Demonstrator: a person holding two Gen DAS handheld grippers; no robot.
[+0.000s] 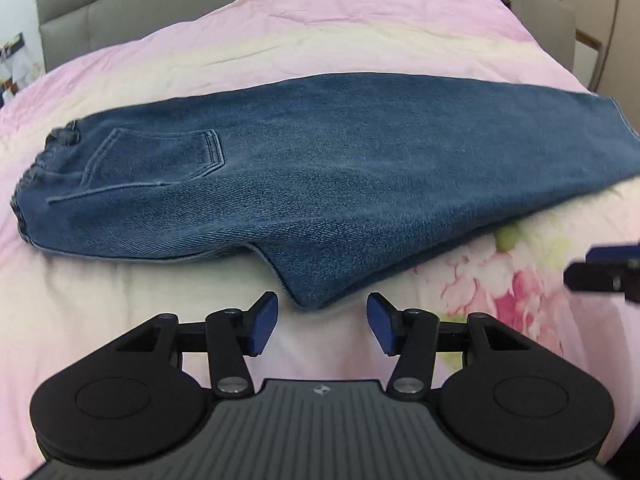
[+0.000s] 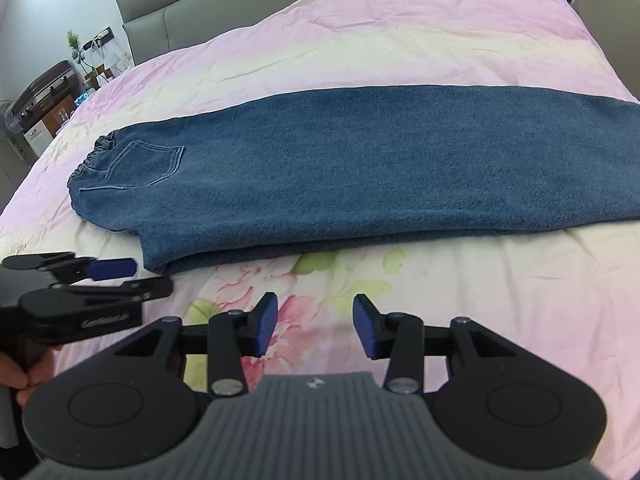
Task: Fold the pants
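Left wrist view: your left gripper (image 1: 322, 322) and right gripper (image 2: 314, 326), jaws apart and empty, face the jeans (image 1: 320, 152) lying leg-on-leg across the bedspread (image 1: 280, 40); heavy, limp denim, best pinched at waistband and hems.

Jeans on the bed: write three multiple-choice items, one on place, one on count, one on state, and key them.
1. Where does the waistband end of the jeans lie in the right wrist view?
A. Left
B. Right
C. Under the quilt

2. How many back pockets show?
A. None
B. One
C. Three

3. What is the left claw doing?
A. Clamped on denim
B. Open, holding nothing
C. Shut on the quilt

Key:
1 A, the gathered waistband and pocket sit at the left.
2 B, a single stitched pocket faces up.
3 B, its blue pads stand apart just short of the jeans' near corner.
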